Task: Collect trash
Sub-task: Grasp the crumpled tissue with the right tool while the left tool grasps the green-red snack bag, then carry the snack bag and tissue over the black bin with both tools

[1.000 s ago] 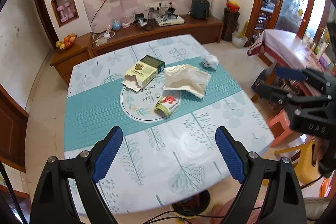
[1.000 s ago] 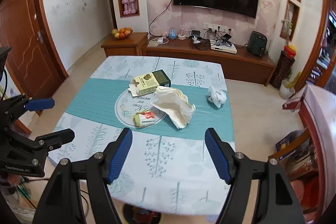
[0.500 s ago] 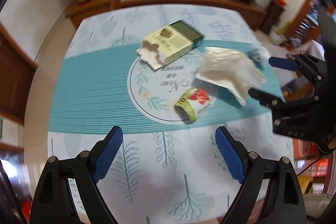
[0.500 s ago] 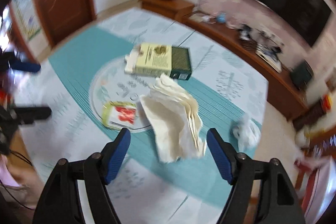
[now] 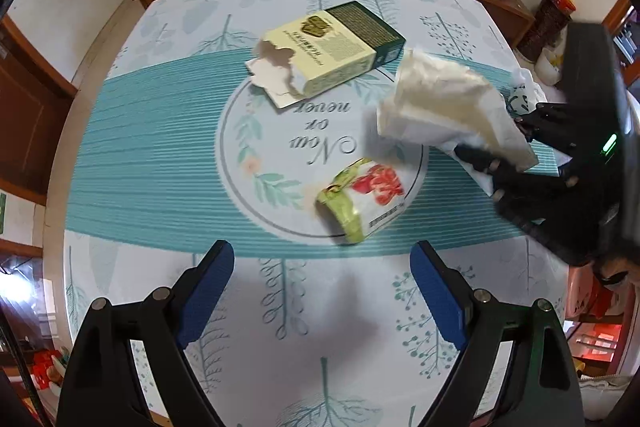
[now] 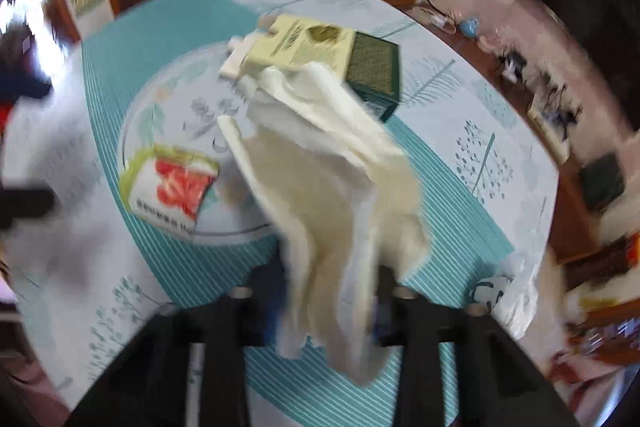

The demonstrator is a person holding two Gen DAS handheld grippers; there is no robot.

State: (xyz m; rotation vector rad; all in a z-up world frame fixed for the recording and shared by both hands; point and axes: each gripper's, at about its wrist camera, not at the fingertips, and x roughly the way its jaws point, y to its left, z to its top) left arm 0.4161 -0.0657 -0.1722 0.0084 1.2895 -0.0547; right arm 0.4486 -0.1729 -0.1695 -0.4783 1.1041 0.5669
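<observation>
Nearest in the left wrist view, the left gripper (image 5: 322, 291) is held wide apart above the table (image 5: 320, 347), with nothing between its blue pads (image 5: 208, 283). Just beyond it a crumpled green and white wrapper (image 5: 362, 199) with a red print is seen lying on the round motif of the tablecloth; its torn end is open, and what is inside cannot be told. To the right, a wad of cream tissue paper (image 6: 332, 179) is pinched in the right gripper (image 6: 332, 291), whose fingers are drawn in narrow around it; the paper is lifted and hangs crumpled over the teal band. Farther back, a cream and dark green carton (image 5: 340, 47) is laid flat, its torn flap open and its contents hidden. A small white scrap (image 6: 500, 291) is seen near the table's right edge.
</observation>
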